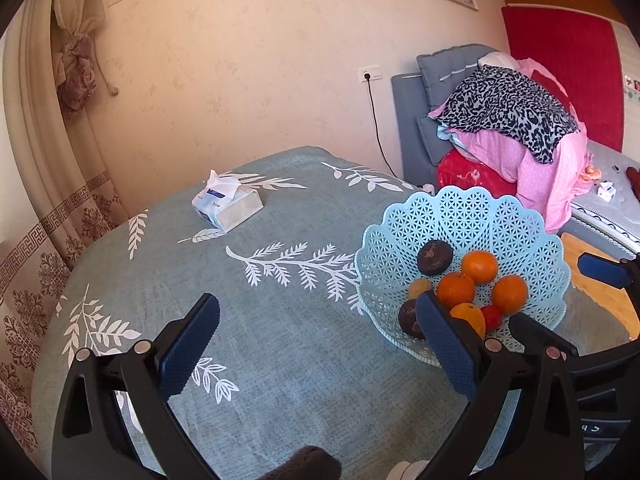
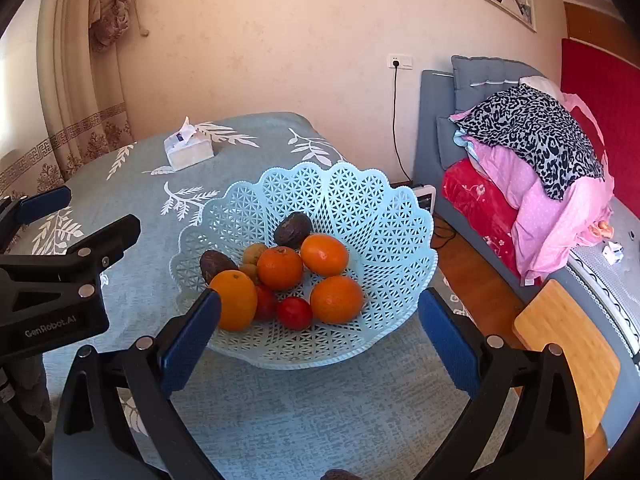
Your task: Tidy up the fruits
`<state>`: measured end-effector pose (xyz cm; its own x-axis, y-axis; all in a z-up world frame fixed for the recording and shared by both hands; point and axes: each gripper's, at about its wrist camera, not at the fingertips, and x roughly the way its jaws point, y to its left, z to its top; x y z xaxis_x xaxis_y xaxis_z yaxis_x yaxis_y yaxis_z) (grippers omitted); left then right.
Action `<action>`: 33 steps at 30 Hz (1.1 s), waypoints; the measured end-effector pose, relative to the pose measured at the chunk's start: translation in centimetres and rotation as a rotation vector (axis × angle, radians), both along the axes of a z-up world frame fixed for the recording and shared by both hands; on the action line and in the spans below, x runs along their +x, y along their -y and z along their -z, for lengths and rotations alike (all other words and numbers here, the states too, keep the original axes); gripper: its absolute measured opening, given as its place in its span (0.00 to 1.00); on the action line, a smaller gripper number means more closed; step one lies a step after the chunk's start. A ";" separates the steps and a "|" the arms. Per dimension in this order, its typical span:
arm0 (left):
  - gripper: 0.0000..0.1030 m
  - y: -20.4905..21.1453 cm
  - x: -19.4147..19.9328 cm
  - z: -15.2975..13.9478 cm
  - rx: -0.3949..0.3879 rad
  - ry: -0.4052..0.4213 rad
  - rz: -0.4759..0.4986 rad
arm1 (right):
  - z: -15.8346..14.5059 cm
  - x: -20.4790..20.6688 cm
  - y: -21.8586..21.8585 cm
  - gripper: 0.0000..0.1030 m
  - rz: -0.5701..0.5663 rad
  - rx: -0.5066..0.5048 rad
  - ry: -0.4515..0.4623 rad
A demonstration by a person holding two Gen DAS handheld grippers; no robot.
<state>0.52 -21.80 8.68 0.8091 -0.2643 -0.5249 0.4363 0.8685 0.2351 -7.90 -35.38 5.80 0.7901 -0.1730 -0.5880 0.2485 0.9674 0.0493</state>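
Observation:
A light blue lattice basket [image 2: 360, 200] stands on the table's right side and holds several oranges [image 2: 336, 299], two dark avocados [image 2: 293, 229], small red fruits [image 2: 295, 312] and small yellowish fruits [image 2: 254, 254]. It also shows in the left wrist view [image 1: 464, 220]. My right gripper [image 2: 320, 336] is open and empty, just in front of the basket, its fingers spanning the near rim. My left gripper [image 1: 320, 340] is open and empty over the tablecloth, left of the basket; its right finger overlaps the basket's near edge.
A tissue box [image 1: 227, 206] sits at the far side of the table with the blue leaf-print cloth [image 1: 260, 320]. A bed with piled bedding [image 2: 532, 168] stands to the right. A wooden stool [image 2: 568, 344] is by the table's right edge. Curtains [image 1: 48, 160] hang at left.

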 end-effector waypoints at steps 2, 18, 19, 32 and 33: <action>0.95 0.1 0.0 0.1 0.006 0.002 -0.001 | 0.1 0.0 0.1 0.97 0.002 0.001 -0.001; 0.95 0.9 0.1 0.6 0.047 0.014 -0.008 | 0.5 0.1 0.6 0.97 0.011 0.016 -0.009; 0.95 0.9 0.1 0.6 0.047 0.012 -0.008 | 0.5 0.0 0.6 0.97 0.011 0.017 -0.009; 0.95 -1.8 1.3 1.1 -0.009 -0.095 -0.074 | 0.0 0.0 0.0 0.97 -0.006 0.041 -0.005; 0.95 -2.4 1.5 1.2 -0.018 -0.110 -0.088 | -0.1 0.1 -0.2 0.97 -0.012 0.046 -0.005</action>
<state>1.98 -19.37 7.45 0.7674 -0.2047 -0.6076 0.3803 0.9083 0.1743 -7.83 -35.18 5.87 0.7890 -0.1363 -0.5991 0.2371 0.9671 0.0923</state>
